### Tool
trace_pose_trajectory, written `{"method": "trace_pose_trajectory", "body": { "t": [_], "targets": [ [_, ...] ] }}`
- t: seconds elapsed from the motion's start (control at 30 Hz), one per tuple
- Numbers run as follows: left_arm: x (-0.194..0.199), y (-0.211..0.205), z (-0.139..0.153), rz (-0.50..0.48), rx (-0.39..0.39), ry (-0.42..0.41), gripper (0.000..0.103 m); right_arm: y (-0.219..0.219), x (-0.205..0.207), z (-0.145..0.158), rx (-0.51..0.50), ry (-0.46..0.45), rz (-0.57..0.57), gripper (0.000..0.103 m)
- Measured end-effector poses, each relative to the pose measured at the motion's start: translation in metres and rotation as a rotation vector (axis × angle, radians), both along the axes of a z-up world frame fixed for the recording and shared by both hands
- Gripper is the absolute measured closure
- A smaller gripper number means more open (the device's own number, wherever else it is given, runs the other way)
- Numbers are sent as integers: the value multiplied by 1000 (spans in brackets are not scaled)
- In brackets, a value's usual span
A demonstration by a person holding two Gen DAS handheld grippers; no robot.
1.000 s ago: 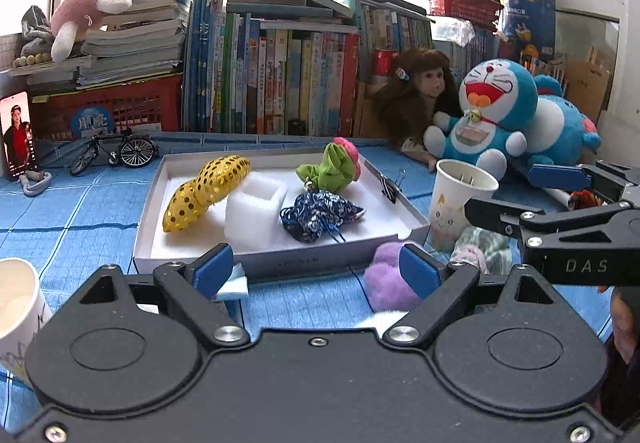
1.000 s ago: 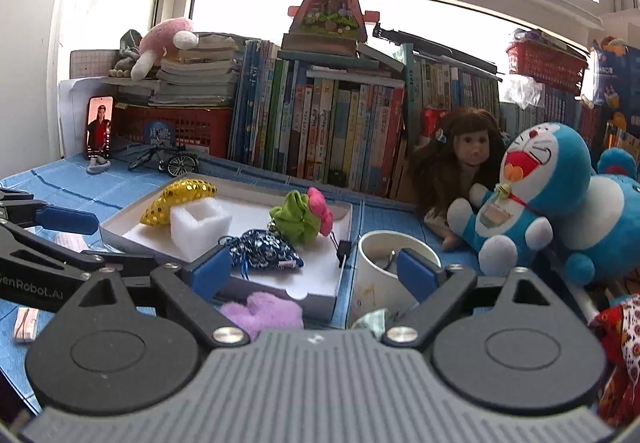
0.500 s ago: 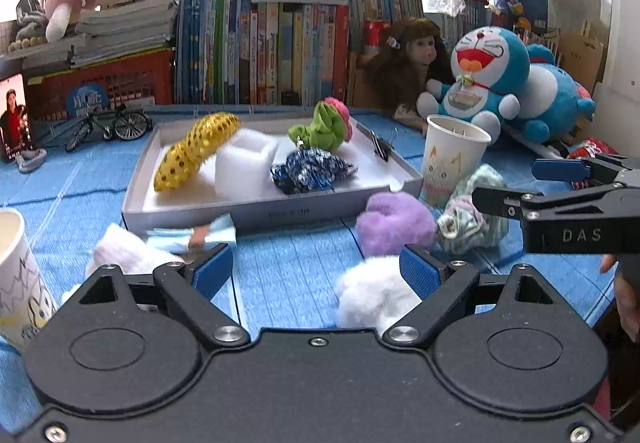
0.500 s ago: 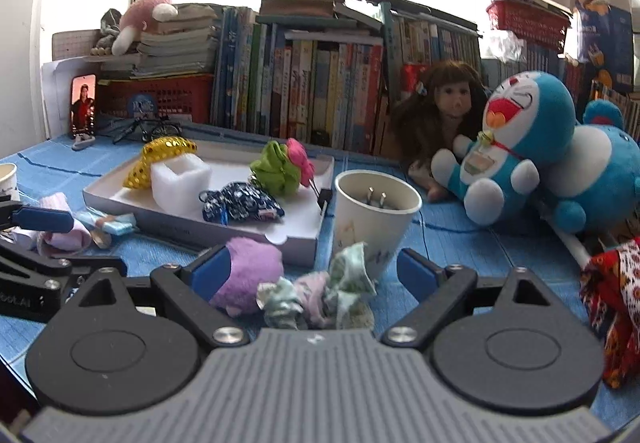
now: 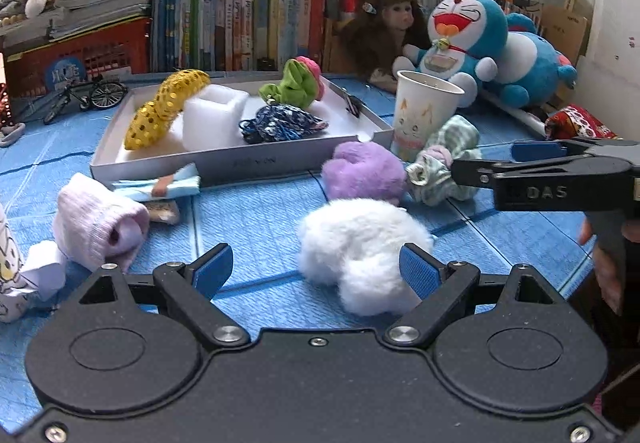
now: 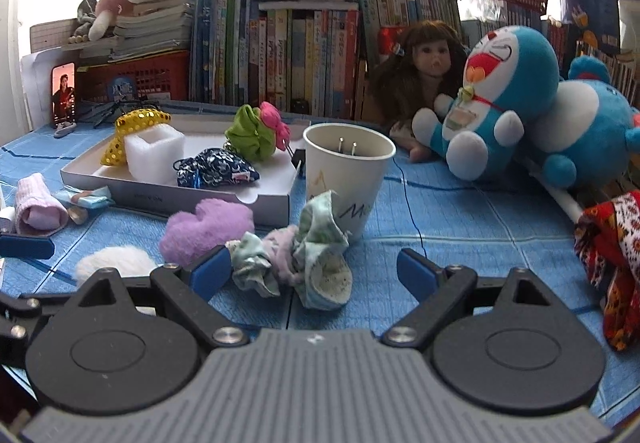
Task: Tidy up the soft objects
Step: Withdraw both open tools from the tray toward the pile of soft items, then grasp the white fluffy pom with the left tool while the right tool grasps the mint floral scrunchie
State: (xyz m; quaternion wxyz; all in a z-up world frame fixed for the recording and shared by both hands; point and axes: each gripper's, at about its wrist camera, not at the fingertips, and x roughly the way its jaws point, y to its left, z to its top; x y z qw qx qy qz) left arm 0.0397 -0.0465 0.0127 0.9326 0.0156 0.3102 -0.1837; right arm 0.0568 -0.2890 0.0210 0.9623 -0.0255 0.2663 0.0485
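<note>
2 spread claws near the loose pile at frame centre: left claw [image 5: 316,269] over the white puff [image 5: 360,247], right claw [image 6: 314,275] over the crumpled cloth [image 6: 304,263]; next likely closing, then the tray [image 5: 240,163].

White fluffy piece [image 5: 360,255] partly hidden behind the blue pad; paper cup [image 5: 8,275] cut by left edge; box lettering unreadable
</note>
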Motion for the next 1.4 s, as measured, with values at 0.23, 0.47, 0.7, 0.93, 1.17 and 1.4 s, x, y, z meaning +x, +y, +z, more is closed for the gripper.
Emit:
{"method": "trace_pose_trajectory", "body": {
  "t": [0.23, 0.47, 0.7, 0.93, 1.17, 1.4],
  "targets": [
    [-5, -9, -3, -48, -19, 25, 13, -3, 15, -10, 64, 59, 38, 8],
    [-8, -21, -5, -72, -9, 28, 19, -5, 28, -17, 99, 97, 35, 8],
    [-3, -29, -12, -77, 2, 53, 27, 2, 38, -22, 74, 106, 48, 5],
    [0, -30, -13, -68, 2, 57, 31, 5, 42, -24, 75, 111, 44, 6],
    [3, -28, -15, -57, -13, 63, 32, 7, 41, -24, 79, 111, 55, 13],
    [7, -29, -16, -49, -27, 67, 37, 13, 37, -22, 65, 109, 96, 34]
  ]
}}
